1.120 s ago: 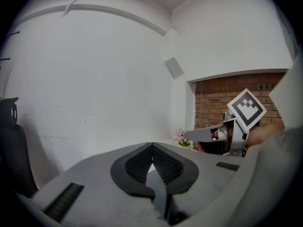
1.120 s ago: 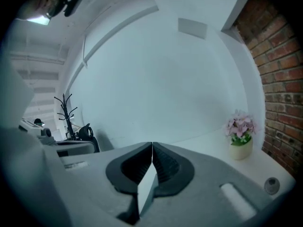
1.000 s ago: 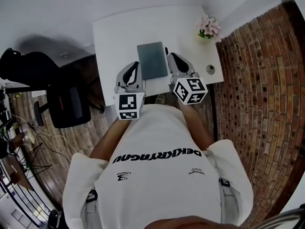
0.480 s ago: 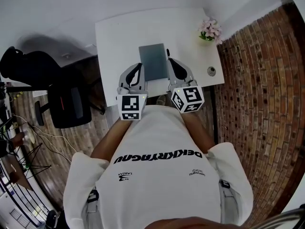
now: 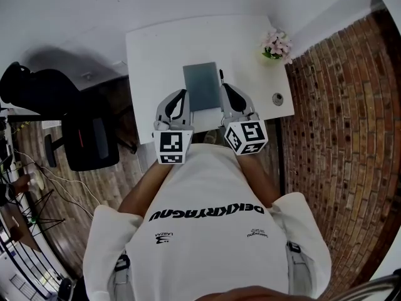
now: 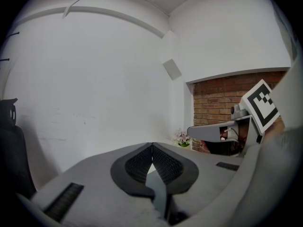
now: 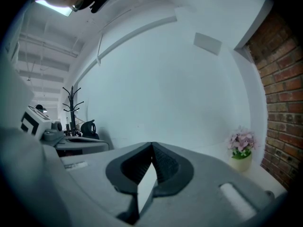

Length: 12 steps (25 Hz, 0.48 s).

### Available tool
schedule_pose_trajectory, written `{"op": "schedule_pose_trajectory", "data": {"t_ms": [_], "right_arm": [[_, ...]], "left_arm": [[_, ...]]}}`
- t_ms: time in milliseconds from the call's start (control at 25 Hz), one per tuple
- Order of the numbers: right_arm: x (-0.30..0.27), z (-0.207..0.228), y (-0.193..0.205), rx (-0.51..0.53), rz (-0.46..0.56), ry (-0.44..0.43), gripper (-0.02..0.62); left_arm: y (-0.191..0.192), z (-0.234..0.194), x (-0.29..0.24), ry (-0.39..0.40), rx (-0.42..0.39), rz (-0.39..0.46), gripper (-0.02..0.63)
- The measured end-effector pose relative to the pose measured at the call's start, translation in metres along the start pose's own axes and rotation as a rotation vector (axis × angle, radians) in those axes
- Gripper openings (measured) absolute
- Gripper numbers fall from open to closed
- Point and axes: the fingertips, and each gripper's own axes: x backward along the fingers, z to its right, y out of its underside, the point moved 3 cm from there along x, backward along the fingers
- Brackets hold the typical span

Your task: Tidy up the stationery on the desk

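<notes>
My left claw (image 5: pixel 181 94) and right claw (image 5: pixel 225 88) are both clenched and empty. They flank the flat grey rectangular notebook (image 5: pixel 202 85) at the white desk's (image 5: pixel 156 49) near edge. I should open one before reaching.

Left gripper (image 6: pixel 152 146): grey body filling the lower frame, in front of the flower pot and just to its left.
Fingers (image 6: pixel 166 163): dark ribbed pads, tips pressed together with nothing between them; a narrow pale wedge shows lower down.
Flower pot (image 6: pixel 182 140): small, with pink blossoms, at the foot of the white wall (image 6: pixel 94 89).
Brick wall (image 6: pixel 215 98): right of the flower pot.
Right gripper (image 6: pixel 195 132): right of the flower pot, one grey finger reaching toward it.
Marker cube (image 6: pixel 260 107): above and far right of the flower pot.
Wall plate (image 6: pixel 172 69): square, above the flower pot.
Chair (image 6: pixel 9 145): dark, far left of the flower pot.
</notes>
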Motion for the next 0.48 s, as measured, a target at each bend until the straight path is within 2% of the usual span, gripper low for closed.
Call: {"op": "schedule_pose_trajectory", "data": {"t_ms": [480], "right_arm": [[-0.0061, 0.0052, 0.0027, 0.016, -0.007, 0.014, -0.003]], "left_arm": [[0.0008, -0.0045, -0.0081, 0.003, 0.009, 0.01, -0.002]]}}
